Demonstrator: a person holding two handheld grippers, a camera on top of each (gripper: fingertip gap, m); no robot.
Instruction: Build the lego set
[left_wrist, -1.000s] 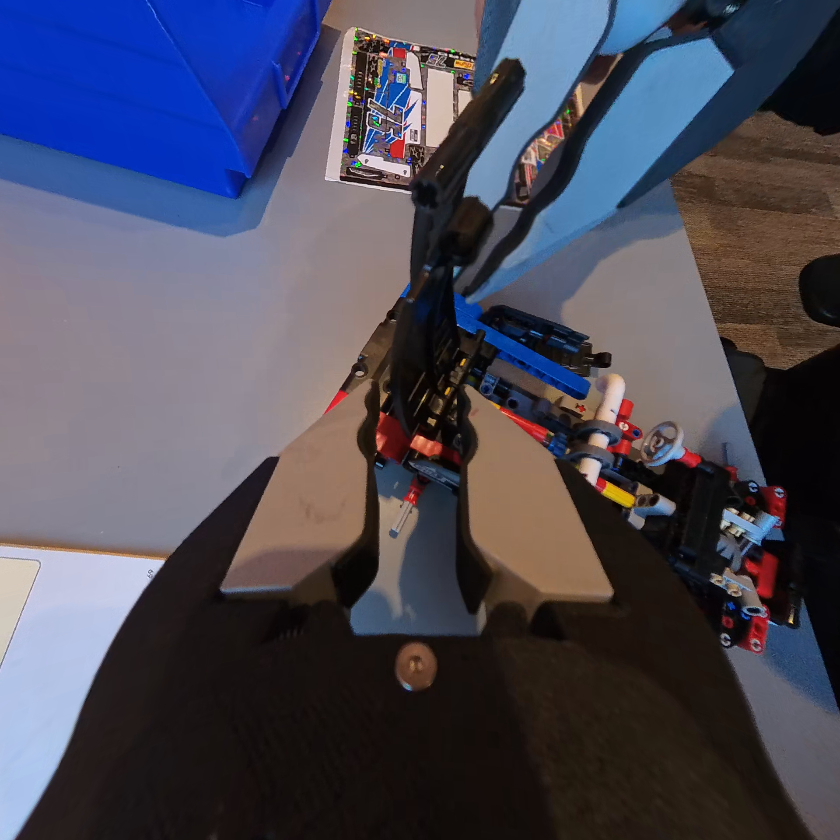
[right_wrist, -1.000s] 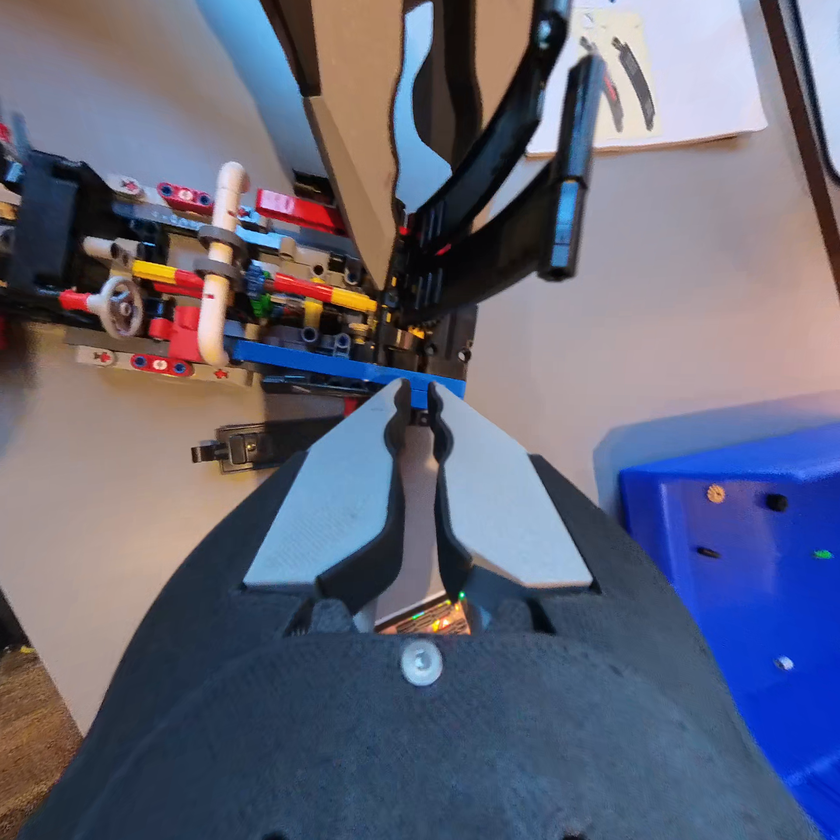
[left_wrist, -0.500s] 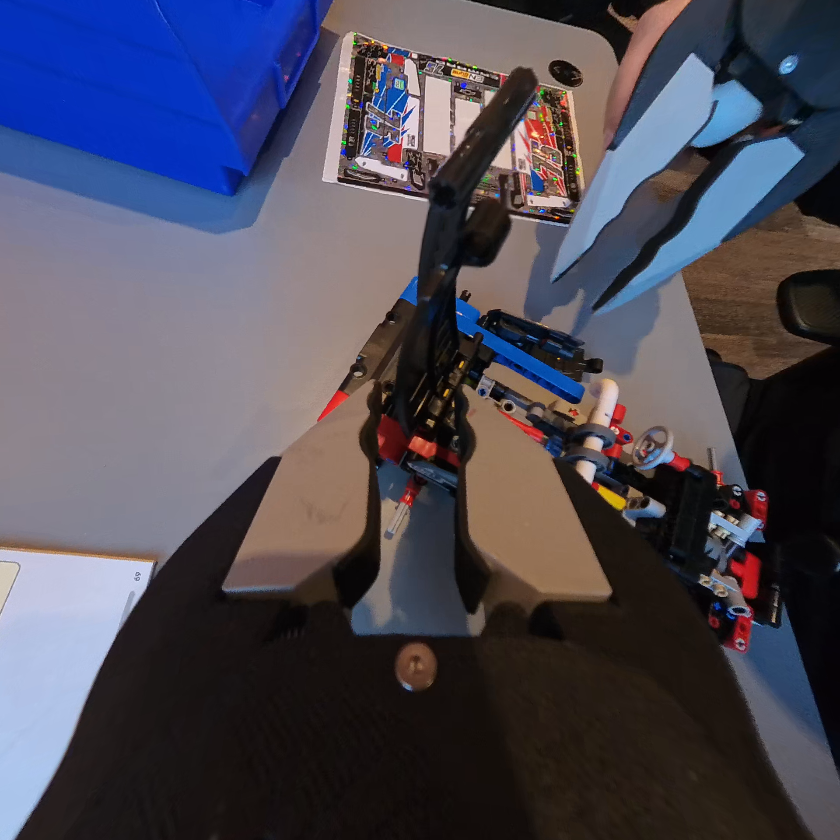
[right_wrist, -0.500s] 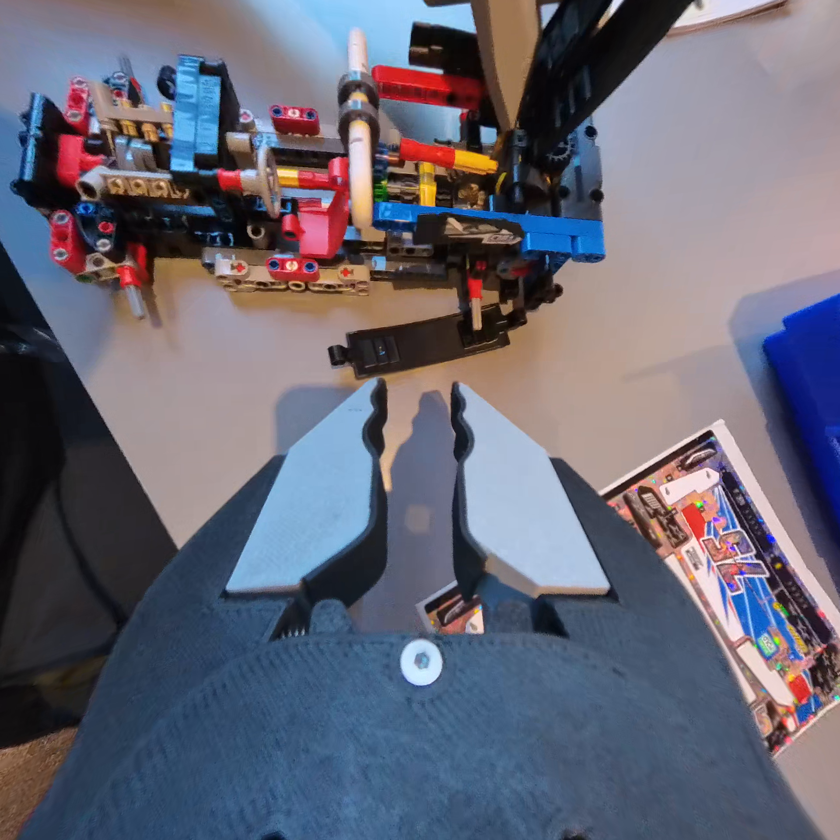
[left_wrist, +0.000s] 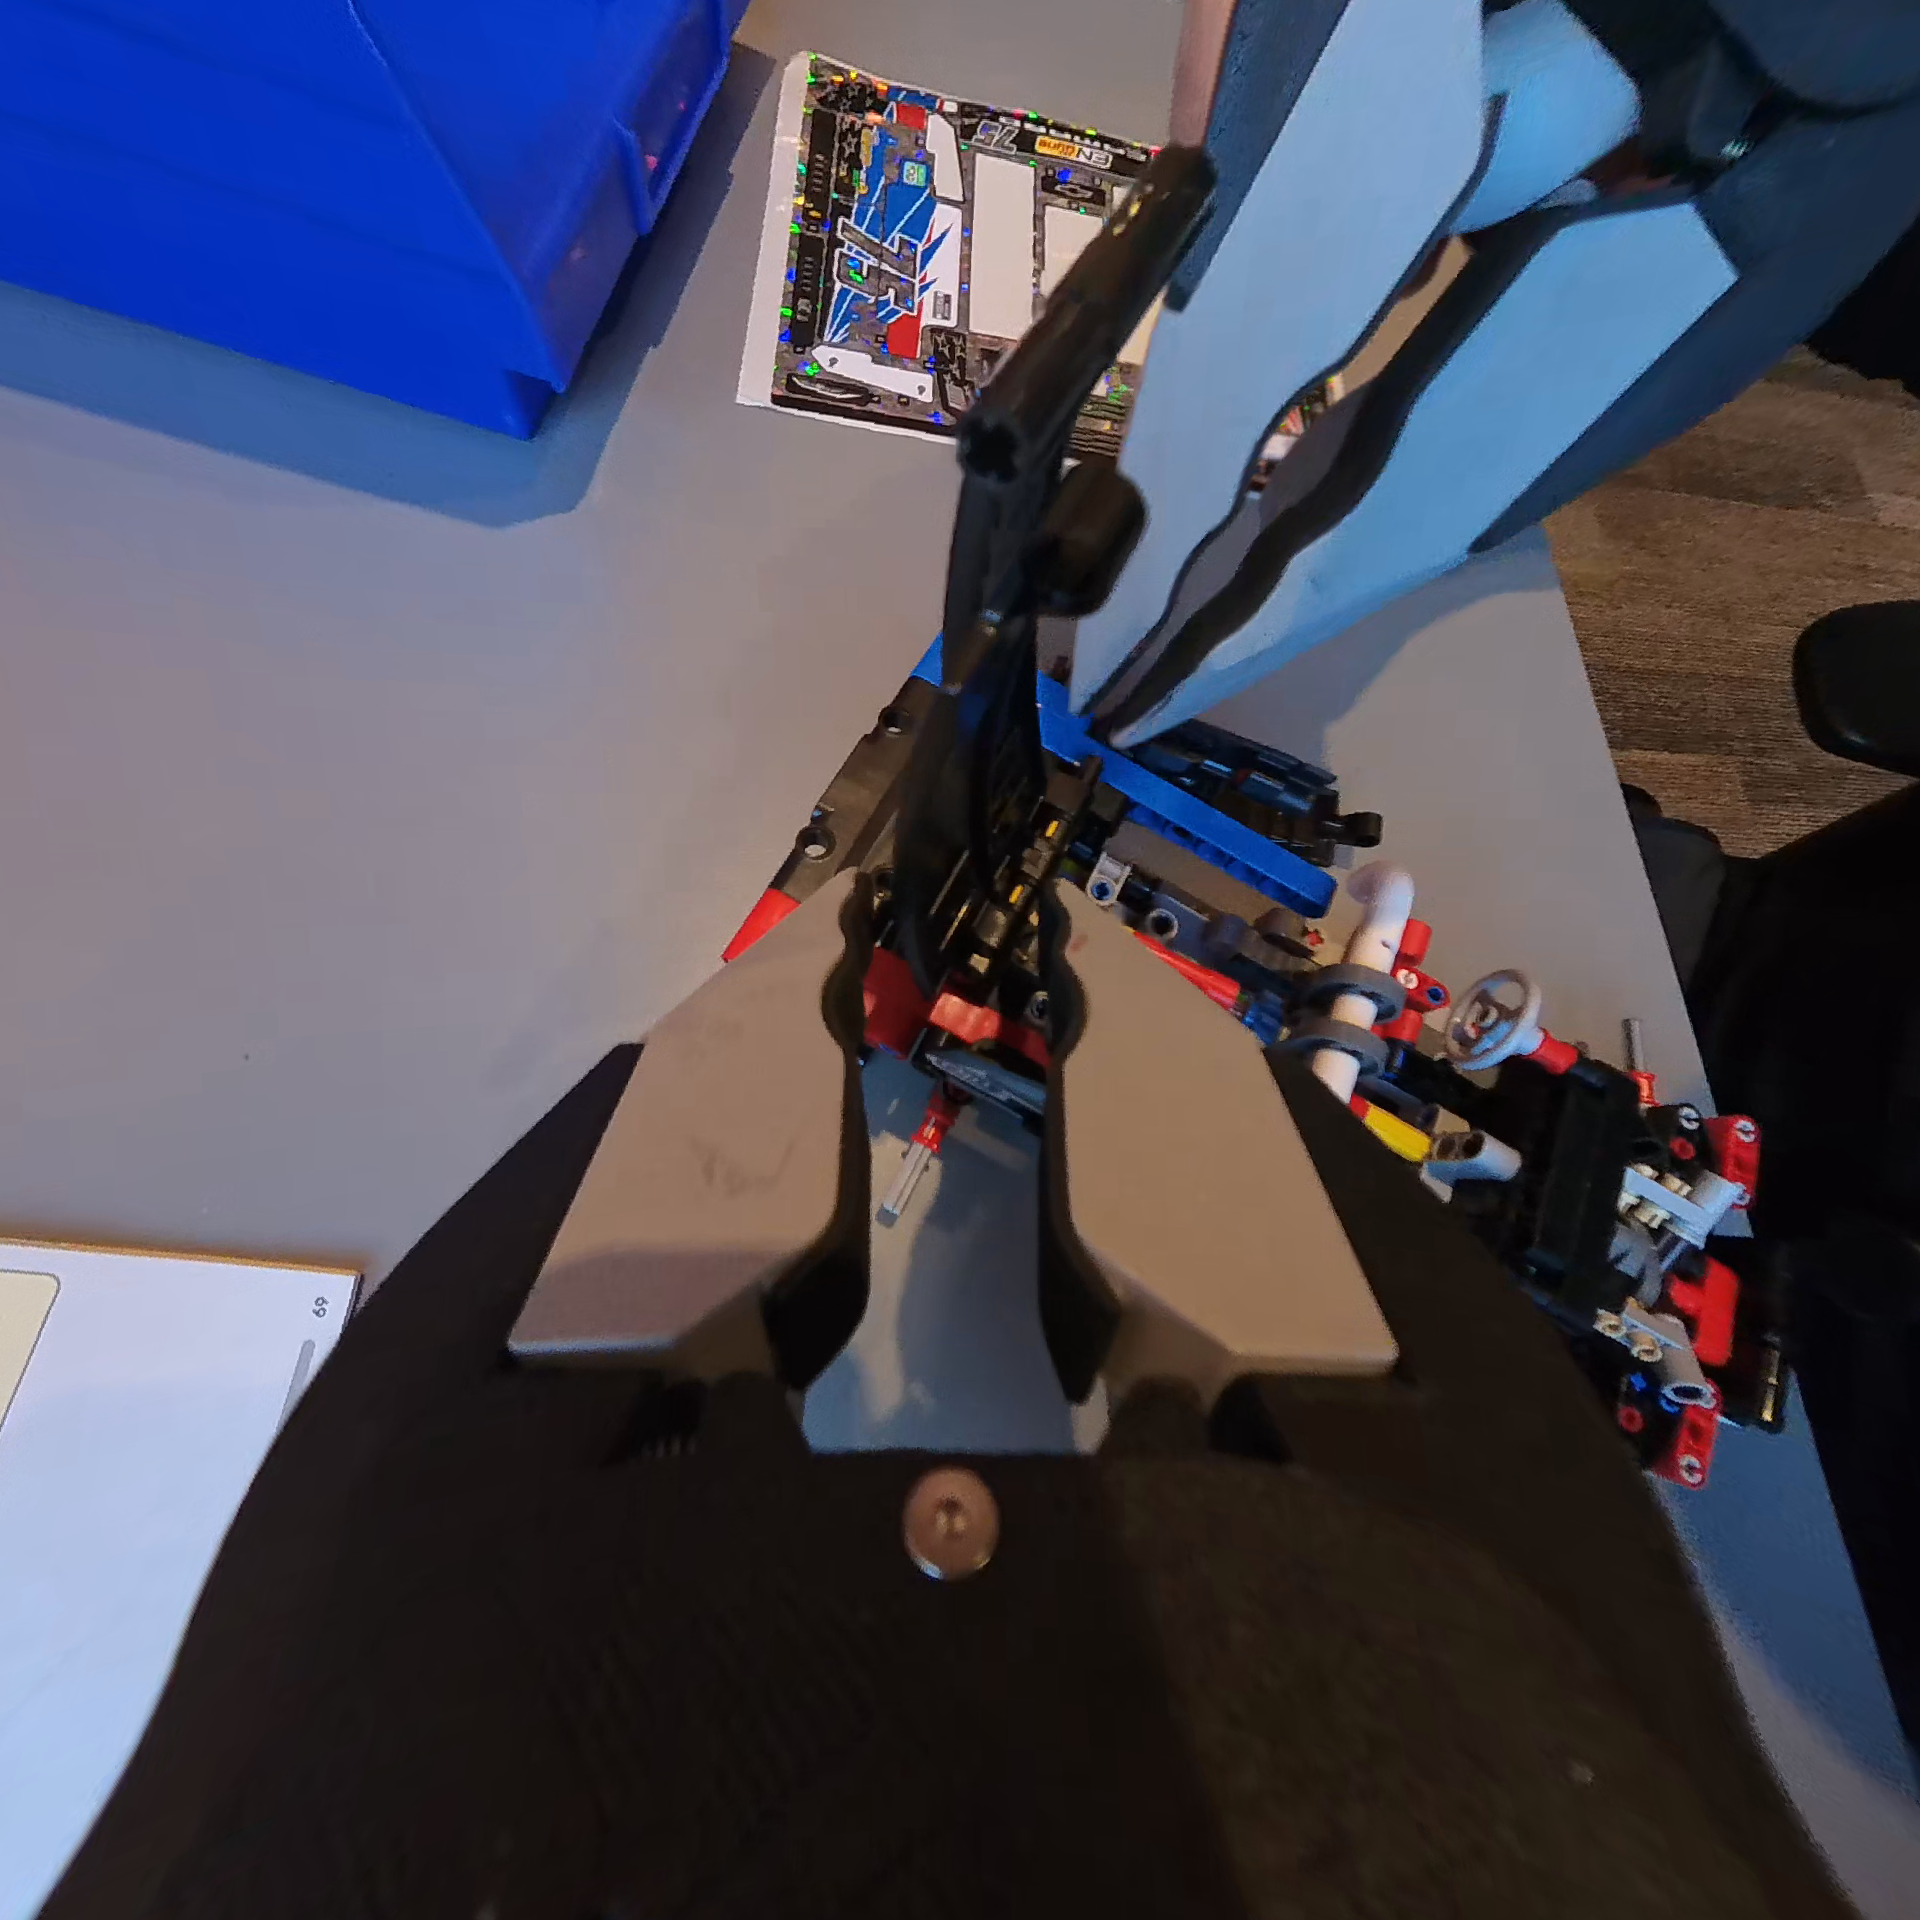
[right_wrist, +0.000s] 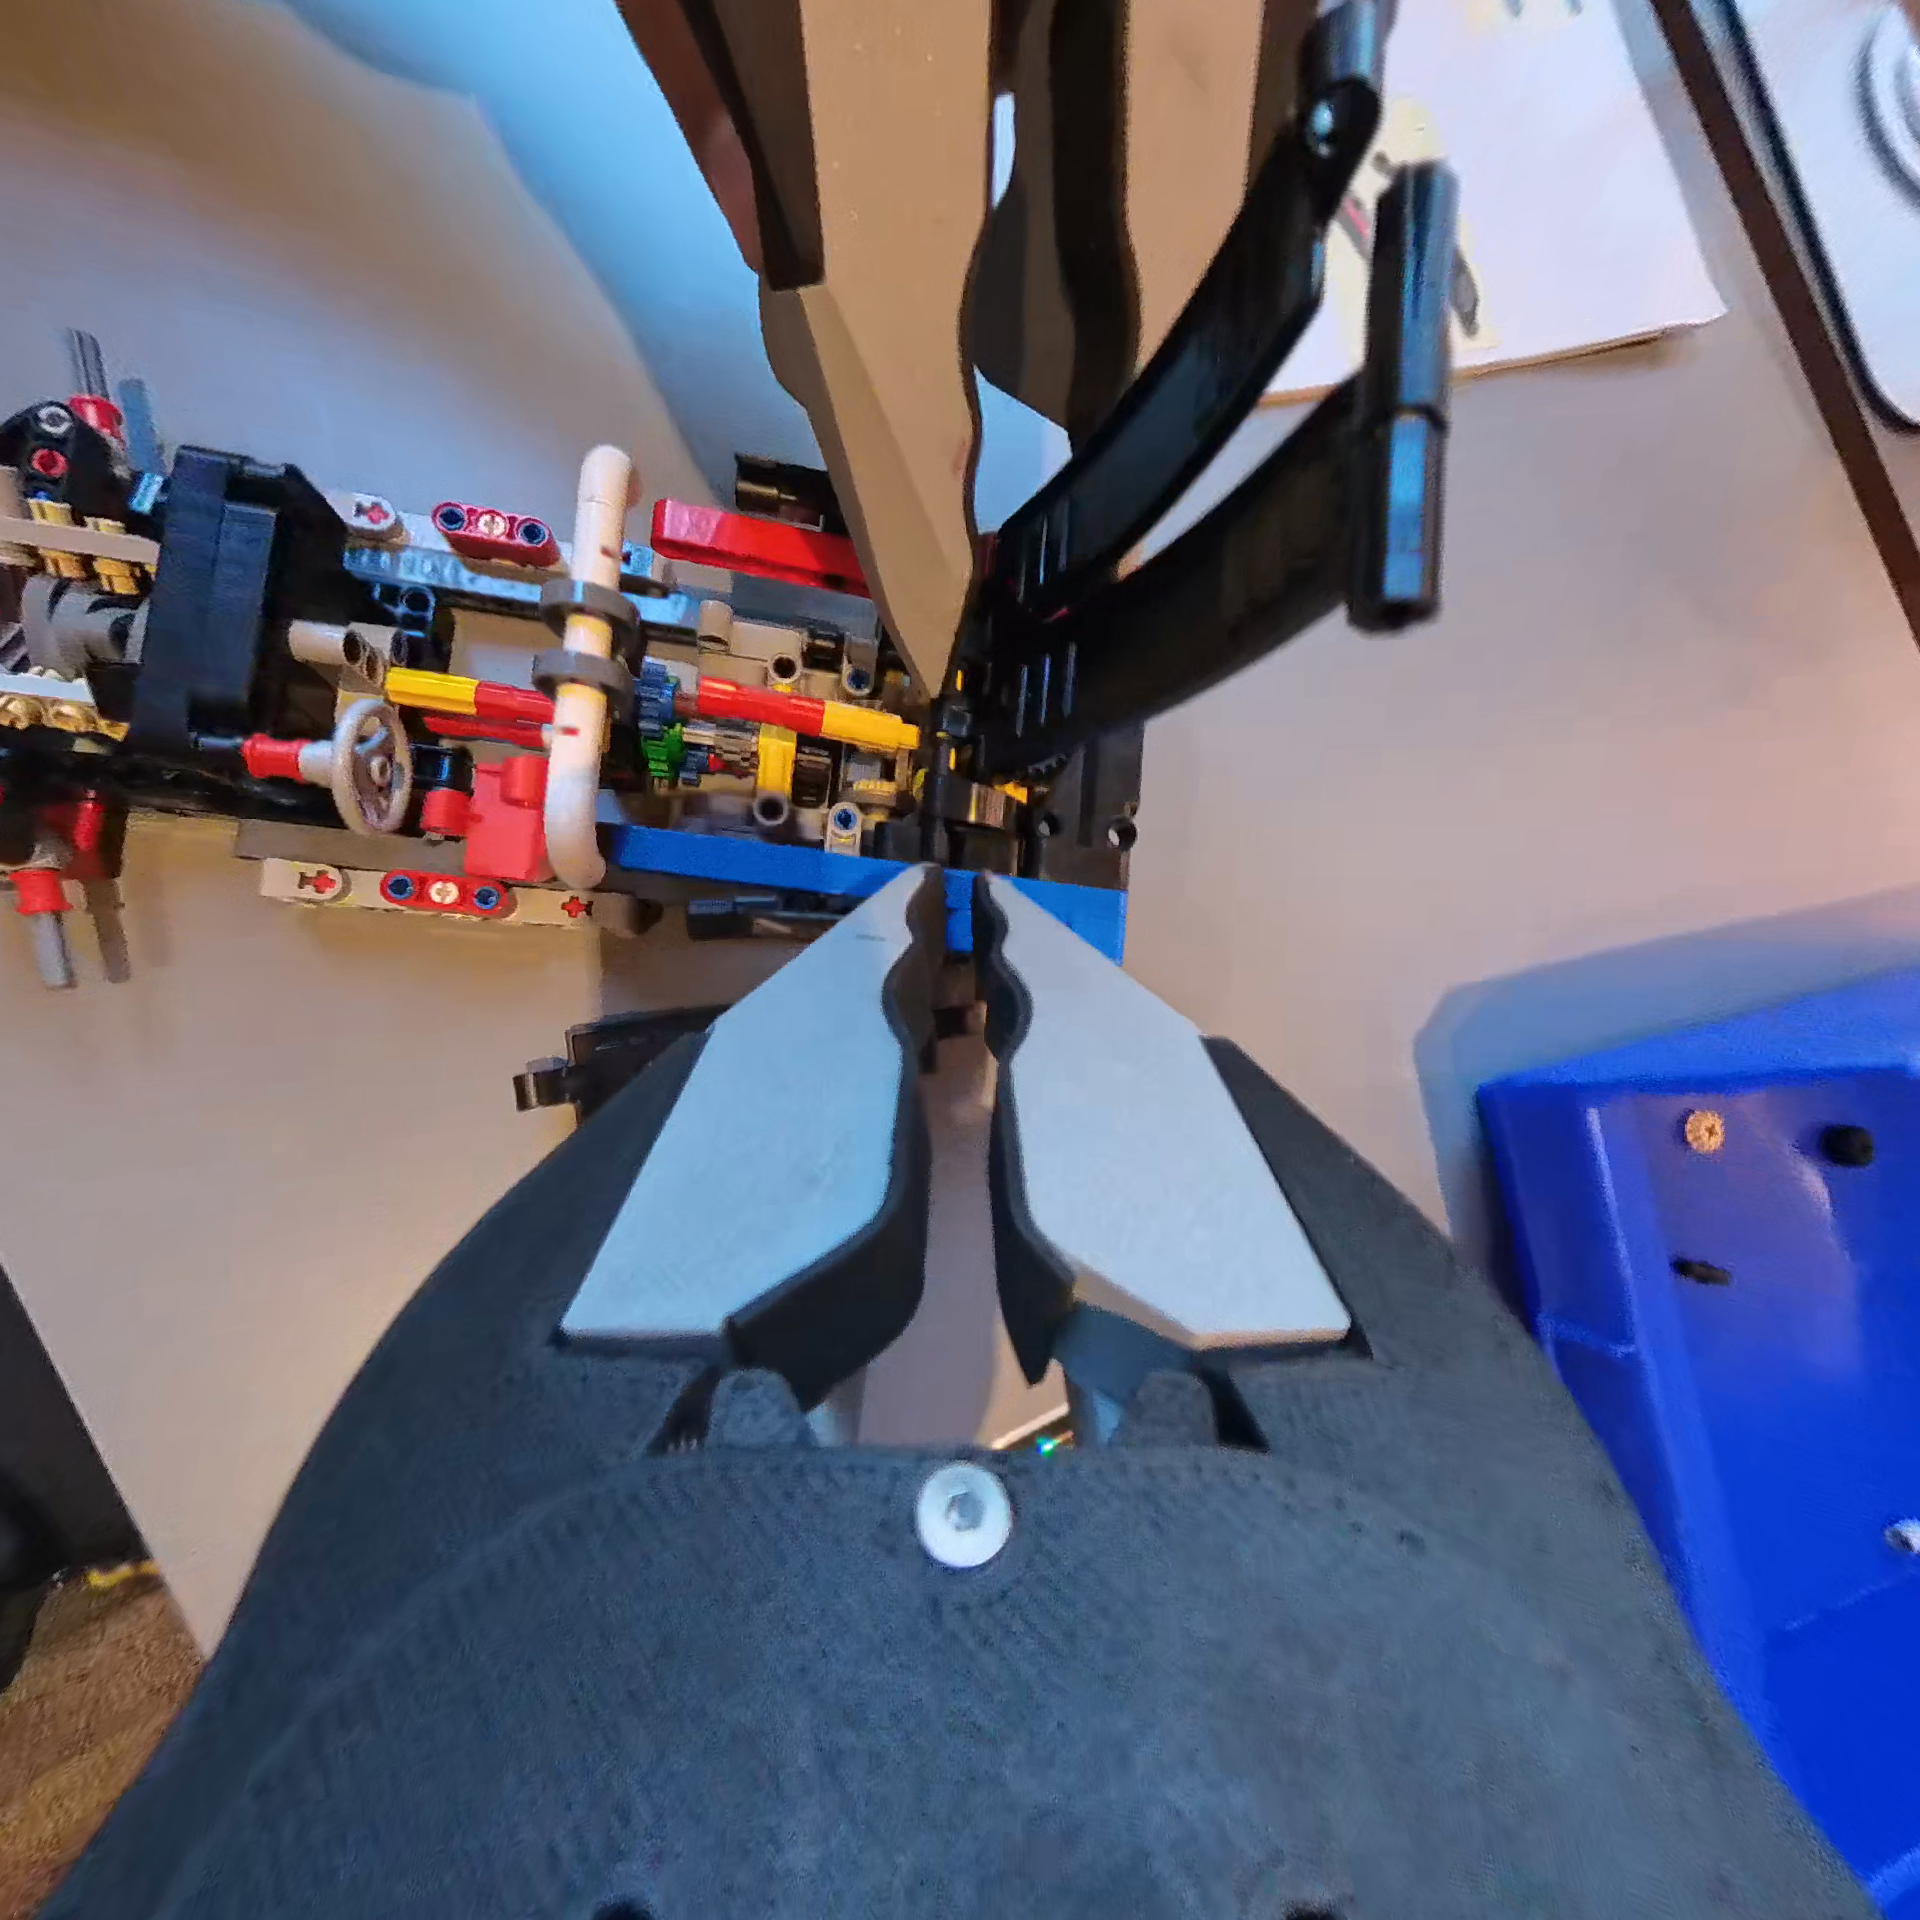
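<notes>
Left wrist view: your left gripper (left_wrist: 951, 961) is pinching the lego car's (left_wrist: 1351, 997) near end, where the black curved panel (left_wrist: 1039, 457) is sticking up, on the grey table (left_wrist: 364, 779).

Right wrist view: your right gripper (right_wrist: 958, 909) is closing nearly together on the blue beam (right_wrist: 790, 868), fingertips touching it.

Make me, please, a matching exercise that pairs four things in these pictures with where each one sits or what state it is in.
Things:
1. left gripper
2. right gripper
3. glossy printed sticker sheet
4. blue plastic storage bin

Places or states:
A. lying flat on the grey table, beside the bin
B. fingertips nearly closed at the long blue beam
C. straddling the model's black end
D. standing at the table's far corner

Pairs: 1-C, 2-B, 3-A, 4-D
</notes>
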